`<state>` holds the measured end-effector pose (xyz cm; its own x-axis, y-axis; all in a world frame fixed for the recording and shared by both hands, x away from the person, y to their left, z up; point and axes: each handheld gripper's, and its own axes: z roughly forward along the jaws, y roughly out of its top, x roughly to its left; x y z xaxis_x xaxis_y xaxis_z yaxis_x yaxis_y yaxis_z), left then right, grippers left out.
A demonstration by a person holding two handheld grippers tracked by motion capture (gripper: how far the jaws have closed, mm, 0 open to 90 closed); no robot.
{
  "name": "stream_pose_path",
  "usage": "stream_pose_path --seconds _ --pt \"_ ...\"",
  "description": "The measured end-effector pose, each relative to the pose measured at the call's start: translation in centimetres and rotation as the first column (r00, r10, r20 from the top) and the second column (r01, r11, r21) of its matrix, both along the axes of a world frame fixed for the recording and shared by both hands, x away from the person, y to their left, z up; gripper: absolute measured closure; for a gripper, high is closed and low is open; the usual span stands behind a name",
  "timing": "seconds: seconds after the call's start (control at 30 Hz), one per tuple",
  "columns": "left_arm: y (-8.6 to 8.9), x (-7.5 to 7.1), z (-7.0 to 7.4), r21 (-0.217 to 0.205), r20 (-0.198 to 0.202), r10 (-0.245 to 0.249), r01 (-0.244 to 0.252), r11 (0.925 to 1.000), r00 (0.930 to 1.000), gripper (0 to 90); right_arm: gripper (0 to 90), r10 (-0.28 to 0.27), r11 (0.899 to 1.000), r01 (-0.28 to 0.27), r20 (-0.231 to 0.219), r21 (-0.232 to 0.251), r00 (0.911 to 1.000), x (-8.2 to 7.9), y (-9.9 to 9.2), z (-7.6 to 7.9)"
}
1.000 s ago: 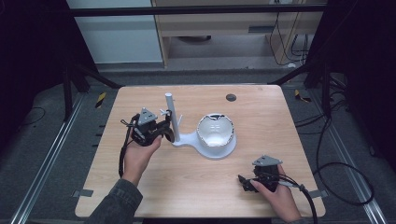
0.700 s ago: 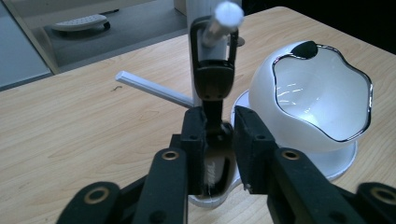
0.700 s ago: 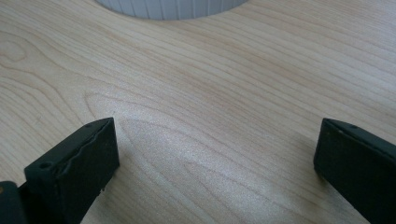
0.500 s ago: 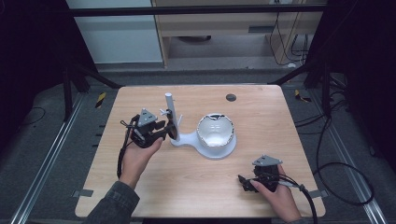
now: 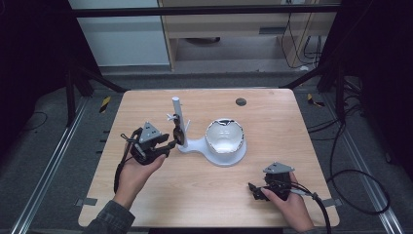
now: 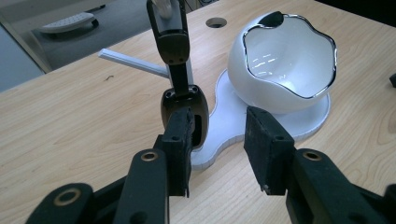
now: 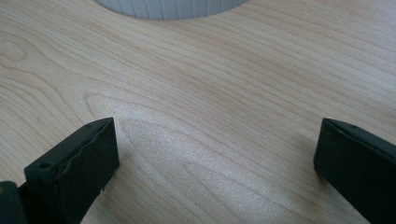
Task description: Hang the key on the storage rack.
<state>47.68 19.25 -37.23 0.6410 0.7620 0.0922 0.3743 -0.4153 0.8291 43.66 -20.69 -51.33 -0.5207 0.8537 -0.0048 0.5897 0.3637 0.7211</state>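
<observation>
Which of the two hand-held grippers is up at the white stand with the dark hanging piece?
The left hand-held gripper: its jaws reach the dark hanging piece on the white stand. The right hand-held gripper sits apart, over bare table.

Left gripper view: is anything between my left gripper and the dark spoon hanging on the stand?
Nothing visible. The left gripper has just been opening its jaws, nothing between them; the dark spoon hangs on the stand just past one jaw tip. The bowl sits aside.

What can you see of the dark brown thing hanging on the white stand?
The dark brown glossy object looks like moulded plastic, in two parts: a narrow upper piece hooked near the top of the white stand's post, and a rounded oval lower lobe reaching down to the flat white base. It hangs upright against the post. The left gripper has just been opening; its left finger overlaps the lobe, contact unclear.
</observation>
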Motion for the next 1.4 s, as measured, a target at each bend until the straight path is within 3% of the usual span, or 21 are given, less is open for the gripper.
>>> stream_pose_path --seconds 0.47,0.6,0.77,1.0,1.13,1.4 --pt "-0.1 -1.6 -0.1 -0.010 0.003 -0.046 0.046 0.9989 0.9990 52.0 0.4 0.000 1.000 0.000 0.000 0.000 1.0000 0.0 0.0 0.0" --pt "-0.1 -2.1 -0.4 -0.033 0.000 -0.050 0.050 0.9982 0.9988 37.7 0.5 0.000 1.000 0.000 0.001 -0.002 1.0000 0.0 0.0 0.0" --pt "-0.3 -2.2 -0.8 -0.035 -0.038 -0.055 0.054 0.9979 0.9978 17.5 0.5 -0.001 1.000 0.001 0.001 -0.001 1.0000 0.0 0.0 0.0" --pt "0.1 -2.2 -2.1 -0.061 -0.073 -0.054 0.050 0.9969 0.9958 7.7 0.4 0.004 1.000 -0.004 0.000 0.000 1.0000 0.0 0.0 0.0" --pt "0.8 -2.5 -2.7 -0.036 -0.076 -0.064 0.061 0.9975 0.9950 6.1 0.5 0.005 1.000 -0.005 0.000 0.000 1.0000 0.0 0.0 0.0" --pt "2.0 -2.2 -3.7 0.061 -0.095 -0.024 0.030 0.9977 0.9952 6.1 0.5 0.004 1.000 -0.004 0.000 0.000 1.0000 0.0 0.0 0.0"
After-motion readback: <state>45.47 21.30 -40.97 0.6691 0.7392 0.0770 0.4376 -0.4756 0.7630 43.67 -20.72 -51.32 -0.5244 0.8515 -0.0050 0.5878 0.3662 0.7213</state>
